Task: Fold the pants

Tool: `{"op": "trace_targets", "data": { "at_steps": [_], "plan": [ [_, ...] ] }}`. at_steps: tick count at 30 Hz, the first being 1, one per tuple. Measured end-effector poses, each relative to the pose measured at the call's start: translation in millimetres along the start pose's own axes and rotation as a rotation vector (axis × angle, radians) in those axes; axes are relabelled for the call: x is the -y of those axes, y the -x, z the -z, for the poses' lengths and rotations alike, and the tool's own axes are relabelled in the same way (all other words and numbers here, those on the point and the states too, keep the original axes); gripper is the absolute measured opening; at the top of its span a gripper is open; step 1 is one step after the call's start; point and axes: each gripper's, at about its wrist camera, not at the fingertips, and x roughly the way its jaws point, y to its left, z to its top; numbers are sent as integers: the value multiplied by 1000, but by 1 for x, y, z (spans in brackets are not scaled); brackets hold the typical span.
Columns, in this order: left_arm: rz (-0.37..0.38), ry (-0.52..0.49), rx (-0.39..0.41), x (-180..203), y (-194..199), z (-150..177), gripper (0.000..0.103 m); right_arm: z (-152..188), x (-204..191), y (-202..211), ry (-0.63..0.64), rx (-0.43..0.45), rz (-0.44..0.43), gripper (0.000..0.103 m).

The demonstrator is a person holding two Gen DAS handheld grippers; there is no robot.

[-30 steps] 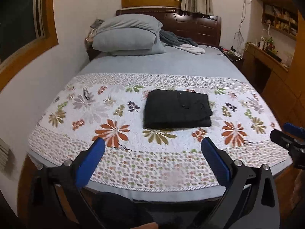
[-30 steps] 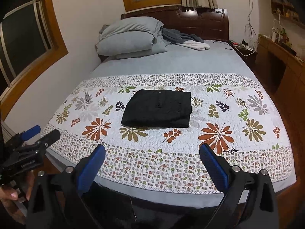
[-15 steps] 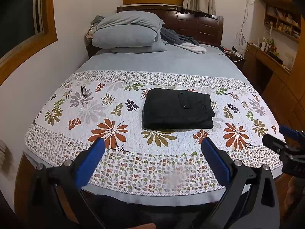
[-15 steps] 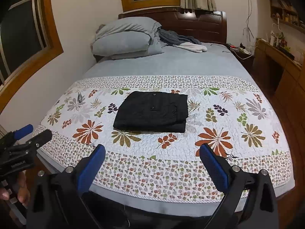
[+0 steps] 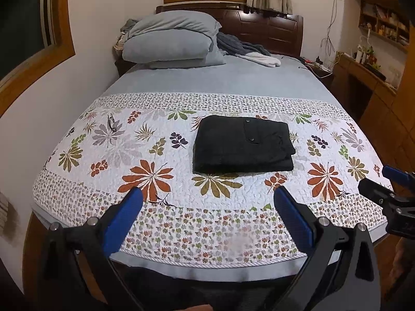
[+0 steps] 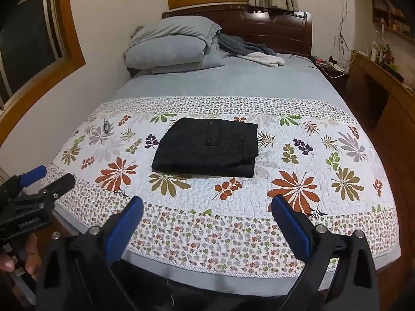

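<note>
Black pants (image 5: 242,143) lie folded in a neat rectangle on the floral quilt (image 5: 135,160) in the middle of the bed; they also show in the right wrist view (image 6: 207,146). My left gripper (image 5: 207,197) is open and empty, held back over the bed's foot edge, well short of the pants. My right gripper (image 6: 207,204) is open and empty, likewise over the foot edge. Each gripper shows at the side of the other's view: the right one (image 5: 384,184) and the left one (image 6: 44,178).
Grey pillows (image 5: 168,44) and a grey blanket (image 5: 241,48) lie at the headboard (image 5: 269,31). A wall and window (image 6: 33,41) run along the left. A wooden desk and shelves (image 5: 368,72) stand at the right. Glasses (image 5: 112,123) lie on the quilt's left.
Both grippers have drawn back and risen slightly from the bed, staying open. The pants have not moved.
</note>
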Motion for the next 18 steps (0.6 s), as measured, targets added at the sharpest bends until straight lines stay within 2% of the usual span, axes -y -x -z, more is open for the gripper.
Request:
{"op": "trace_targets", "data": {
  "at_steps": [18],
  "plan": [
    [8,-12,1,2,3,0,100,0,0,2,13,7,11,100]
  ]
}}
